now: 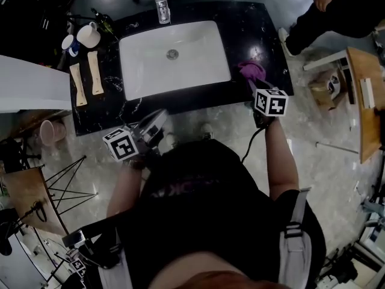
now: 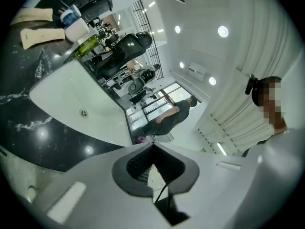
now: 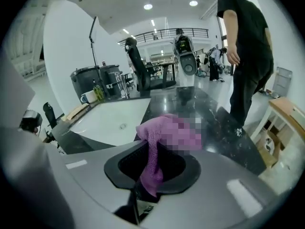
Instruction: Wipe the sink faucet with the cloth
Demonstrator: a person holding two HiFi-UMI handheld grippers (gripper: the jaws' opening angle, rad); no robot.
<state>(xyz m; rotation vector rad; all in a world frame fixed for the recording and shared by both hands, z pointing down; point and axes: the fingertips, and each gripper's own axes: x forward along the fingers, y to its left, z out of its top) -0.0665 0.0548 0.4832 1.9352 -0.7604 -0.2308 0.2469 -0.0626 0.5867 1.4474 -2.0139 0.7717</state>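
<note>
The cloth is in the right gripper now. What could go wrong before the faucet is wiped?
1. The right gripper holds only a narrow fold of the purple cloth between its jaws. Most of it bunches loose in front, so it may slip out when rubbed on the faucet.
2. The faucet stands at the far side of the sink, so the loose end could drag through it on the way.

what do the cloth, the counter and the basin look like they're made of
Cloth: soft purple knit or microfibre, limp folds, matte. Counter: black stone, probably marble, white veins, glossy reflections. Basin: white glazed ceramic by its smooth sheen, though it could be resin.
</note>
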